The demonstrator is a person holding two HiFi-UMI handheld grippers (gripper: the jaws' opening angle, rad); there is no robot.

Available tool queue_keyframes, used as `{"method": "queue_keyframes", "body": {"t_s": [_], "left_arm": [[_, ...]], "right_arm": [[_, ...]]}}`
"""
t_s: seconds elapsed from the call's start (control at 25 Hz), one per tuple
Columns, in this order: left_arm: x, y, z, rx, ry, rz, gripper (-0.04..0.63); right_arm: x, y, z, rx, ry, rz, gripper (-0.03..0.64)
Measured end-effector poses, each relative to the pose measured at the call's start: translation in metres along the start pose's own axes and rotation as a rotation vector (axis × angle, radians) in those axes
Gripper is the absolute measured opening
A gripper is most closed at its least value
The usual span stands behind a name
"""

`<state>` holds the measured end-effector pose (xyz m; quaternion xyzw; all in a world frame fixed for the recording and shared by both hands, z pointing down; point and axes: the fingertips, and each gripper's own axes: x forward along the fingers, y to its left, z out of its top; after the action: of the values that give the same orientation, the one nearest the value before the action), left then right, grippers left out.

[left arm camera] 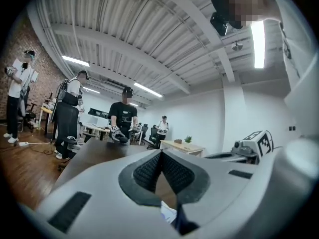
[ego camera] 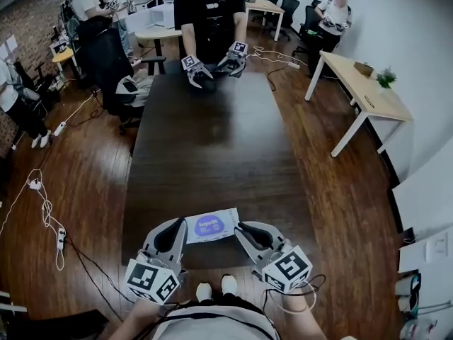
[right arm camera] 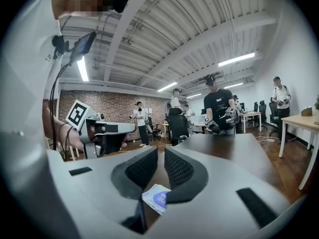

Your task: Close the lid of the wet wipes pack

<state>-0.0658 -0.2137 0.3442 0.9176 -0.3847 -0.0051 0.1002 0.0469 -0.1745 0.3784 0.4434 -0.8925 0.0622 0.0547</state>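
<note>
The left gripper is clenched on nothing: in its own view the ribbed pads meet at the tips, and only a wedge of the table shows below that point. The right gripper is released, its pads standing a narrow slit apart with bare tabletop between them. Both point roughly level, raised above the dark wooden table and not touching it.

The wet wipes pack lies flat near the table's near edge, between the two grippers in the head view and apart from both. Its blue oval lid looks flat against the white wrapper, though at this size it is hard to tell whether it is pressed fully shut. From the left gripper view only a corner of the pack shows below the jaws; the right gripper view gives a larger piece, its right side cut off by the gripper body.

In the head view each gripper's marker cube hides the hand behind it.
</note>
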Motion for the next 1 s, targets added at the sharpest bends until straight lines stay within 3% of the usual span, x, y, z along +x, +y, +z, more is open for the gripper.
{"method": "queue_keyframes", "body": {"t_s": [0.2,1.0], "left_arm": [[-0.015,-0.008,0.009,0.011,-0.023,-0.019,0.002],[-0.058,-0.013,-0.006,0.004,-0.018,-0.099,0.002]], "right_arm": [[-0.010,0.016,0.013,-0.009,-0.035,-0.016,0.008],[-0.033,0.070,0.015,-0.025,-0.050,-0.108,0.007]]}}
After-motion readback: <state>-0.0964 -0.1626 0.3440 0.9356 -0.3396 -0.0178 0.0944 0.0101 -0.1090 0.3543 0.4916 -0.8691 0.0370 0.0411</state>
